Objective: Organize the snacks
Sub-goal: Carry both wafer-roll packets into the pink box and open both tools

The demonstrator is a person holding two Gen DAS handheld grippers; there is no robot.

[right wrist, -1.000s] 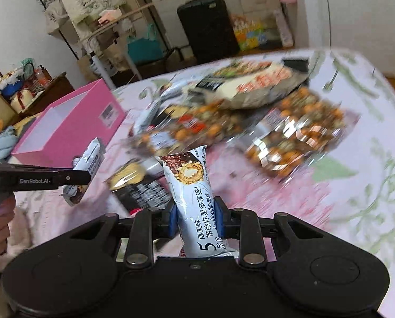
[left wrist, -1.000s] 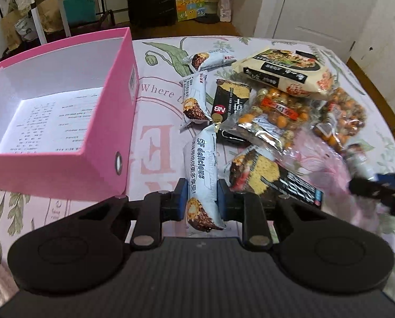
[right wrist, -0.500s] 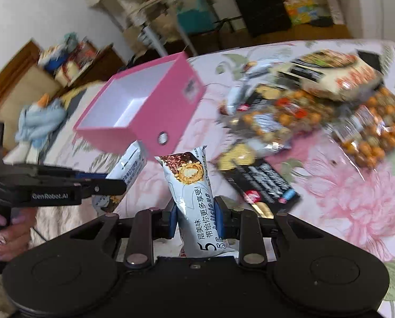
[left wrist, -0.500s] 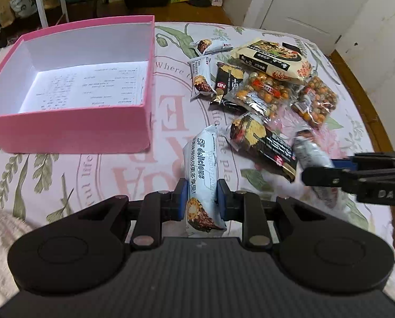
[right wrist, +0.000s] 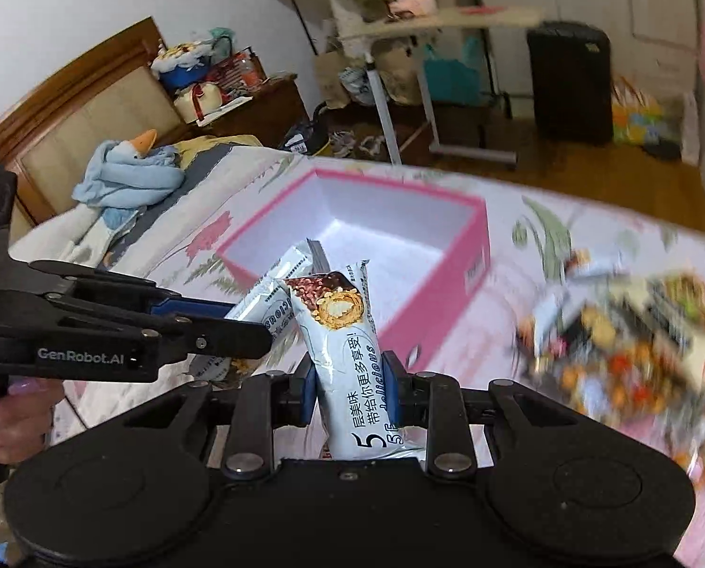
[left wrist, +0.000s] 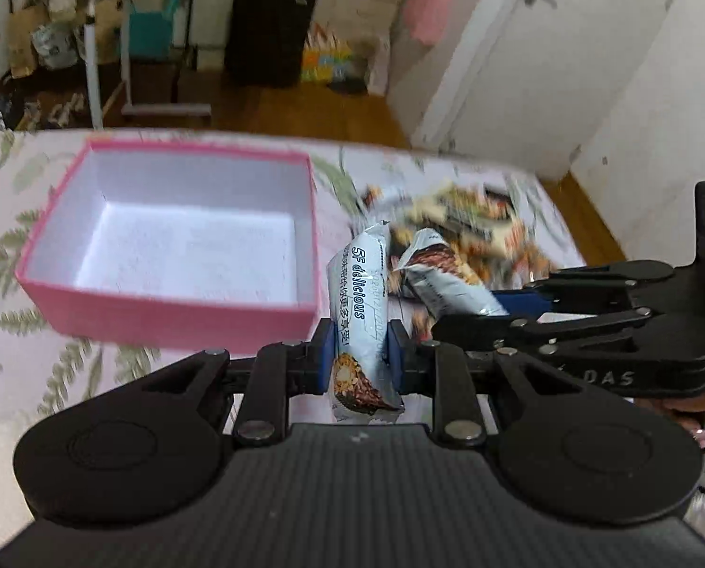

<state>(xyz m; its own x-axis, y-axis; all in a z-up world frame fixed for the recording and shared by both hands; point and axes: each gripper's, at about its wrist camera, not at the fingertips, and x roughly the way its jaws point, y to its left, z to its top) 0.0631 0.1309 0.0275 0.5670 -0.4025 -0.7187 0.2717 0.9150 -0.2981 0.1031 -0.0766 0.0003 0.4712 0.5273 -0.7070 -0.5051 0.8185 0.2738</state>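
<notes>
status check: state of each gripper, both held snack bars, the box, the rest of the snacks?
left gripper: shut on left snack bar
right gripper: shut on right snack bar
pink box: open, no snacks inside
snack pile: lying on the tablecloth, blurred

A black suitcase (right wrist: 568, 80) (upright) stands beyond the bed (right wrist: 92, 109).

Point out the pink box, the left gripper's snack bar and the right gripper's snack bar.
Pink box (left wrist: 172, 317), left wrist view, near wall.
Left snack bar (left wrist: 359, 312), left wrist view, wrapper middle.
Right snack bar (right wrist: 352, 359), right wrist view, wrapper middle.
</notes>
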